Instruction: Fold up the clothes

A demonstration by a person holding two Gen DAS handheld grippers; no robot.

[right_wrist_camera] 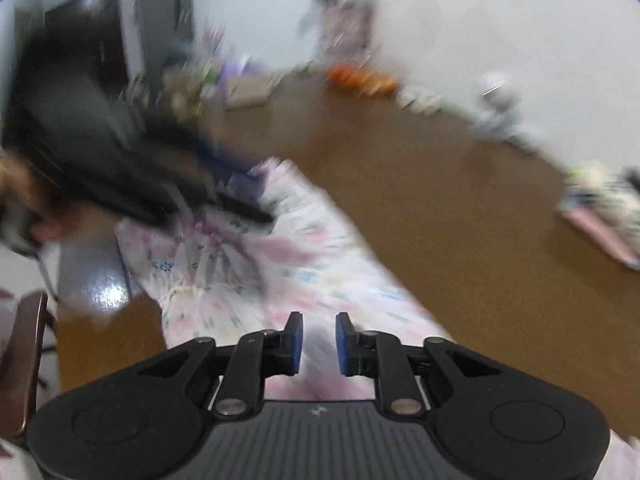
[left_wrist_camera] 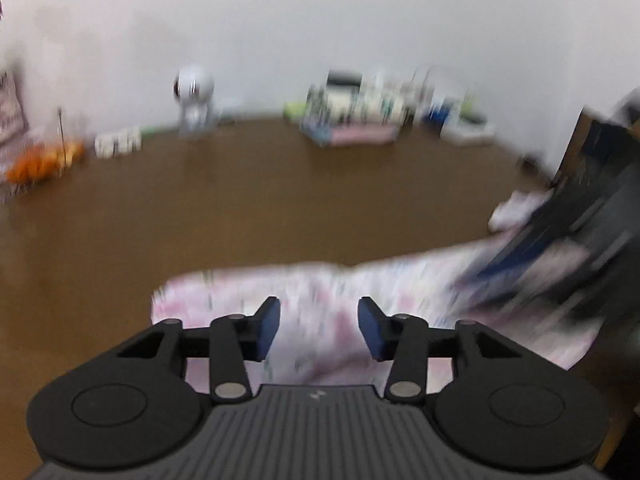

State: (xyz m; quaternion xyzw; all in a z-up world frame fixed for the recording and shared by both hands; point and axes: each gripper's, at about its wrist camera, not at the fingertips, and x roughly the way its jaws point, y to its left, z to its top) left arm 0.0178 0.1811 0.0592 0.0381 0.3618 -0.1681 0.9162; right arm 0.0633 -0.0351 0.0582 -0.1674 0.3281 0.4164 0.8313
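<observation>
Brown table [left_wrist_camera: 280, 200] bears a floral garment [left_wrist_camera: 320, 300] and clutter along its far edge

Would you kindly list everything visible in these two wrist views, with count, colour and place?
Floral fabric garment: one, white with pink and blue print, spread along the table's near edge.
Wooden table: one, brown, fills the middle of both views.
Small round-headed figure: one, white, table's far edge by the wall.
Pile of fruit: one, orange, far left; too blurred to name.
Cluttered boxes and bottles: several, mixed colours, far edge.
White wall: behind the table.
Left gripper: black with blue pads, open, above the garment.
Right gripper: the same, open, above the garment.
</observation>
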